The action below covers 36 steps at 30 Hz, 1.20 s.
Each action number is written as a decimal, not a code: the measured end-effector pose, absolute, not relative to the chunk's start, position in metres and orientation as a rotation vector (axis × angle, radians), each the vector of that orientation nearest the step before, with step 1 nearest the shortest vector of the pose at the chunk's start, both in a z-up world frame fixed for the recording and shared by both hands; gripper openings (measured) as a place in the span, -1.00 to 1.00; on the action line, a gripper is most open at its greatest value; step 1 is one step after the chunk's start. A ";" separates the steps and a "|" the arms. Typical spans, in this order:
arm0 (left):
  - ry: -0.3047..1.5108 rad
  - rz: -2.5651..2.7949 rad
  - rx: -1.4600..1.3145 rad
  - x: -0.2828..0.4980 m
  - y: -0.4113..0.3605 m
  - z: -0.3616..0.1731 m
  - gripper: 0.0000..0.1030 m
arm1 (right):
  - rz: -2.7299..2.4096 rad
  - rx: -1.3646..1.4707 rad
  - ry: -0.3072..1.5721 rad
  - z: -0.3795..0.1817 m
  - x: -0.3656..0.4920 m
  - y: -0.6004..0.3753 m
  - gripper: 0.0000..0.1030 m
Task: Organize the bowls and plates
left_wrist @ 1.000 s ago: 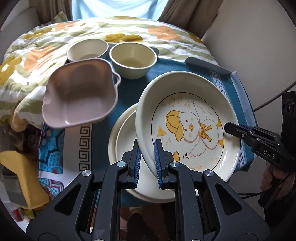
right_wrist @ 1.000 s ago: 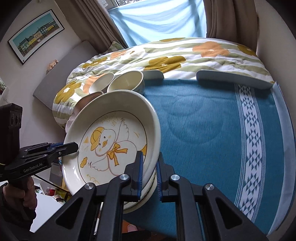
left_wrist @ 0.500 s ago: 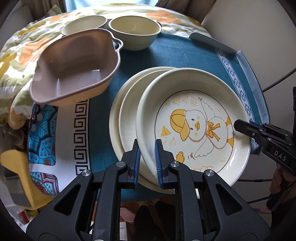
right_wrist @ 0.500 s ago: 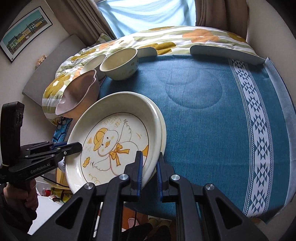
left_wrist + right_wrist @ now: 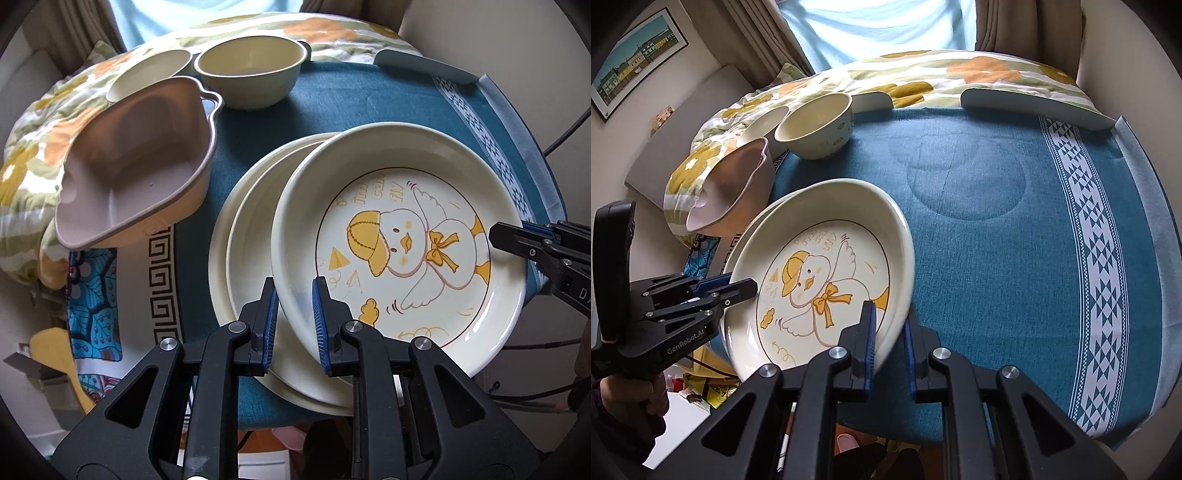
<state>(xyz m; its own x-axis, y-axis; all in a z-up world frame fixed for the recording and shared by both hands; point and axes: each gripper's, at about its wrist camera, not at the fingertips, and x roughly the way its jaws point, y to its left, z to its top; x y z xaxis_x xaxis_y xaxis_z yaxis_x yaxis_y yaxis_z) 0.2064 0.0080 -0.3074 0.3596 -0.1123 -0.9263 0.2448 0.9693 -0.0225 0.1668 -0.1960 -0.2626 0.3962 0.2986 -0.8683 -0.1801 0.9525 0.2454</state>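
A cream plate with a duck picture (image 5: pixel 399 243) is held by both grippers at opposite rims. My left gripper (image 5: pixel 293 314) is shut on its near rim; my right gripper (image 5: pixel 889 332) is shut on the other rim and shows at the right in the left wrist view (image 5: pixel 517 236). The duck plate (image 5: pixel 827 280) hangs tilted just above two stacked plain cream plates (image 5: pixel 243 236) on the blue cloth (image 5: pixel 979 221). A pink handled dish (image 5: pixel 136 162), a cream bowl (image 5: pixel 251 74) and a second pale bowl (image 5: pixel 147 74) sit at the back left.
A flowered quilt (image 5: pixel 923 77) lies behind the cloth. Two grey flat pieces (image 5: pixel 1034 103) lie along the cloth's far edge. The table edge is close below the plates, with floor clutter beneath. The cloth's right half (image 5: pixel 1089 240) carries a white pattern band.
The duck plate has come down and flattened toward the plate stack, held by both grippers throughout. Both grippers moved with it, staying shut.
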 end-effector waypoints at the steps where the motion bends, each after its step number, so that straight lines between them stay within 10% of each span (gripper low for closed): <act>1: 1.178 -0.223 0.143 0.206 0.006 -0.308 -0.67 | 0.308 0.113 1.126 -0.262 0.168 -0.195 -0.75; 36: 1.103 -0.055 0.380 0.189 -0.007 -0.302 -0.66 | 0.371 -0.036 1.135 -0.273 0.178 -0.173 -0.73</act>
<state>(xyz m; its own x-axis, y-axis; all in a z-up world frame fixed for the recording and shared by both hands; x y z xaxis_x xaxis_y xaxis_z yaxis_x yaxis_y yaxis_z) 0.1890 -0.0068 -0.3019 0.4561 0.1433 -0.8783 0.2307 0.9342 0.2723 0.1775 -0.1729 -0.2728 0.3675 0.2704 -0.8898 -0.3071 0.9384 0.1584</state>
